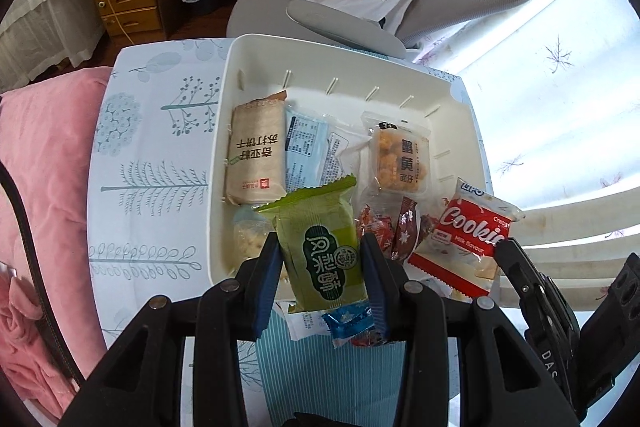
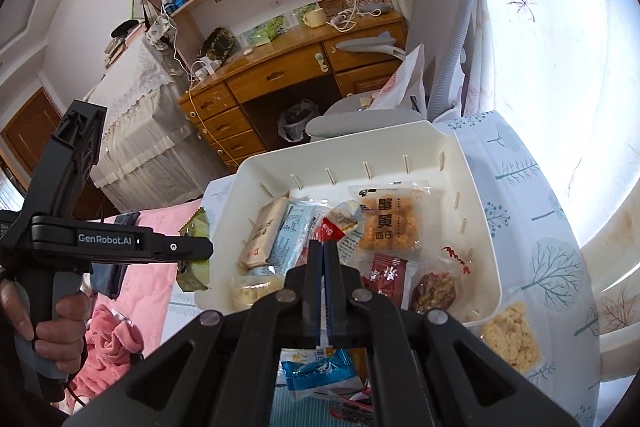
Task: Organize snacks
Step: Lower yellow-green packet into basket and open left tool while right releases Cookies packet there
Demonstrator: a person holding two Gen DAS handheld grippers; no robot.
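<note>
Left wrist view shows the left gripper (image 1: pixel 322 267) clamped on a green crinkly snack packet with white writing (image 1: pixel 324 255). It holds the packet up over the near edge of the white plastic bin (image 1: pixel 224 131). Below it, on the table with the tree-print cloth (image 1: pixel 148 147), lies a small shiny blue candy wrapper (image 1: pixel 350 325).

In the right wrist view, the right gripper (image 2: pixel 323 267) has its fingers pressed together on a red and white cookie packet (image 1: pixel 468 243), which sticks out past the bin's near right corner.

Inside the bin, near the front, sit a dark red wrapped candy (image 1: pixel 404 227) and a clear bag of pale puffs (image 1: pixel 250 239). Farther back lie a tan cracker pack (image 1: pixel 256 155), a light blue packet (image 1: pixel 304 143) and a clear bag of orange crispy bits (image 1: pixel 400 155).

What could go wrong? The green packet is slippery and puffy, so it may slide out of the fingers and fall on the table or the pink blanket (image 1: pixel 44 163). A hard squeeze could crush what is inside. The two grippers are close, so they may bump. The cookie packet could also land on the rim and tip out.
</note>
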